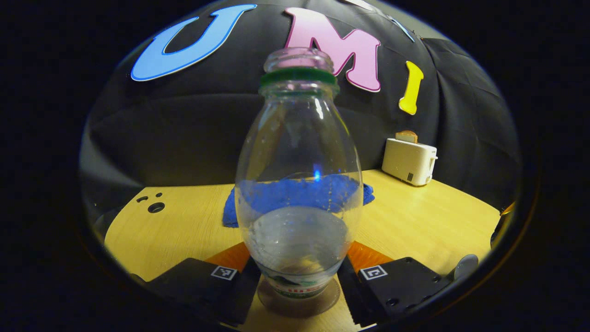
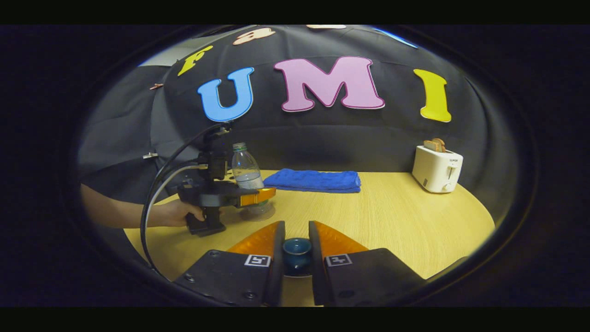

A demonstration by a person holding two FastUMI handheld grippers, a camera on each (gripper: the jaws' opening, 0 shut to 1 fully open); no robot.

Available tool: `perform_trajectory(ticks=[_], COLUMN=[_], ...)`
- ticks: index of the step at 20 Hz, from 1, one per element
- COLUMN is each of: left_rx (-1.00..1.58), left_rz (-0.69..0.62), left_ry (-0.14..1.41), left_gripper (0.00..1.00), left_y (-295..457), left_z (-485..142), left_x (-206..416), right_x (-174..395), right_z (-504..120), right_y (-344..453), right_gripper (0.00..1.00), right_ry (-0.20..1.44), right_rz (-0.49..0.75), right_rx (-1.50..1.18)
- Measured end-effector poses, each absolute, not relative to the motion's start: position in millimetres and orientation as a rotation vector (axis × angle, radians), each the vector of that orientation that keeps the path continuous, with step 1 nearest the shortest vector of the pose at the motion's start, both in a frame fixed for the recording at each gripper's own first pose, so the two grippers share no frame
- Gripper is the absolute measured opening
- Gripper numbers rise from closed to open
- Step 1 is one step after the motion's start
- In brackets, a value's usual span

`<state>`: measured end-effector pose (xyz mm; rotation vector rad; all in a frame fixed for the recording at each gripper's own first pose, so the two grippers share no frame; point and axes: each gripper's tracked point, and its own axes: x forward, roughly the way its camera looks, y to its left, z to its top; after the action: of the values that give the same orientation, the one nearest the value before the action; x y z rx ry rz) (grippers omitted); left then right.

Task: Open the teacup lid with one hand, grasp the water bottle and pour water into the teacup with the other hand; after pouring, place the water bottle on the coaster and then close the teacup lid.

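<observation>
**Bottle on the coaster, small teal piece between the right jaws**

In the left gripper view, the left gripper (image 1: 298, 276) stands with its jaws either side of the water bottle (image 1: 298, 184), low on its body. The bottle's base hides the fingertips, so whether they press on it or have let go cannot be told. The bottle stands upright, uncapped, on the translucent round coaster (image 1: 318, 305), whose near edge is cut off at the bottom. Water fills roughly its lower third. Behind it, partly seen through the plastic, lies the blue towel (image 1: 230, 207), and farther right a white toaster (image 1: 409, 161) with toast in its slot stands near the tabletop's (image 1: 184, 230) back edge.

In the right gripper view, the right gripper (image 2: 296, 258) has its jaws drawn close around a small dark-teal ceramic piece (image 2: 296, 251). The jaws cover its sides, so whether this is the lid or the cup itself is hard to make out, and actual contact cannot be confirmed. Farther left, a hand (image 2: 173, 213) holds the left gripper at the bottle.
</observation>
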<state>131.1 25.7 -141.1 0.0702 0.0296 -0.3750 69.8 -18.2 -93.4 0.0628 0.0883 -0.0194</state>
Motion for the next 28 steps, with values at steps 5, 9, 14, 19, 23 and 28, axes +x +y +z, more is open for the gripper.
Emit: perform_trajectory(ticks=[5, 9, 14, 19, 23, 28], left_rx=[0.073, 0.077, 0.085, 0.043, 0.076, 0.089], left_rz=[-0.417, -0.460, -0.460, -0.422, -0.408, -0.452], left_ry=[0.081, 0.133, 0.186, 0.197, 0.151, 0.143], left_gripper=[0.99, 0.98, 0.98, 0.98, 0.95, 0.95], left_y=[41, 51, 70, 90, 89, 68], left_z=[-132, -157, -178, -175, -155, -151], left_x=[71, 49, 0, -32, -37, -41], right_x=[68, 77, 94, 95, 92, 96], right_z=[-88, -87, -110, -143, -153, -155], right_y=[-22, -18, -13, -9, -5, -10], right_gripper=[0.29, 0.28, 0.29, 0.24, 0.29, 0.33], right_ry=[0.084, 0.066, 0.047, 0.066, 0.067, 0.062], right_rz=[-0.014, -0.008, 0.004, 0.016, 0.036, 0.027], right_rx=[0.046, 0.036, 0.018, -0.008, -0.014, -0.023])
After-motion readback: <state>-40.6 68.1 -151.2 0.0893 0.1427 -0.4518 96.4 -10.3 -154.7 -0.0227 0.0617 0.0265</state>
